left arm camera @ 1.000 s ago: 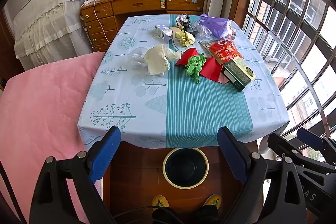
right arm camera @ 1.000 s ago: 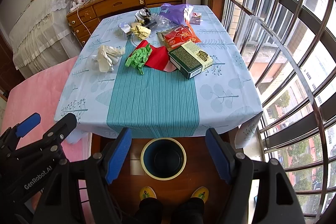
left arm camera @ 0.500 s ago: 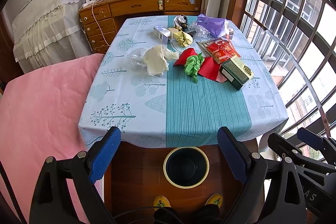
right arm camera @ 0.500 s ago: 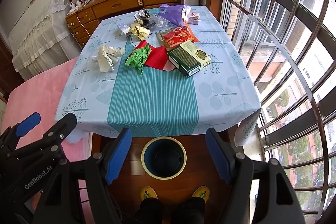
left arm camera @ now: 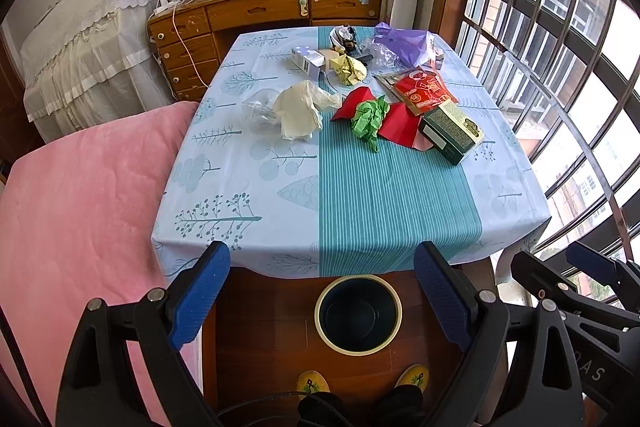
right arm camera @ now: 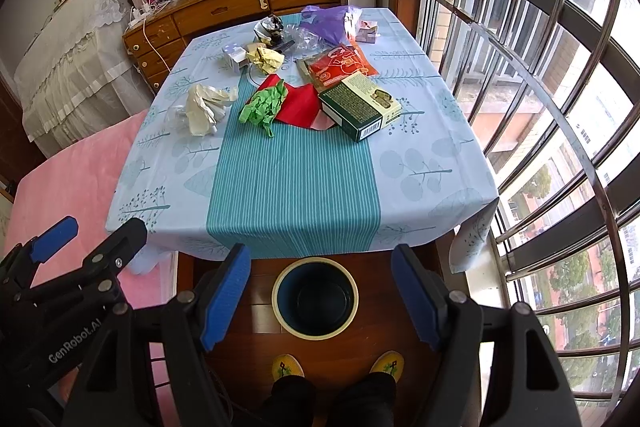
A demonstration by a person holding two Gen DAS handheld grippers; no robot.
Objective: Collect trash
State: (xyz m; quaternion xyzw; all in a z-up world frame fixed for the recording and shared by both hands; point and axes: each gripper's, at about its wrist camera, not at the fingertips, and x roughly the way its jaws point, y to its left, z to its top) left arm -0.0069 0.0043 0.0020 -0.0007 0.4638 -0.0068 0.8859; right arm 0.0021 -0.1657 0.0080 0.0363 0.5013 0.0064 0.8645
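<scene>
Left wrist view: you are holding the left gripper with its blue pads spread apart, gripping nothing. On the table, going left to right around 12 o'clock, trash is lying: a cream crumpled bag, a green paper wad on red paper, then a green box. A dark bin is standing on the floor below the table edge, at 6 o'clock. Your right gripper is likewise gaping wide and empty above that bin.
</scene>
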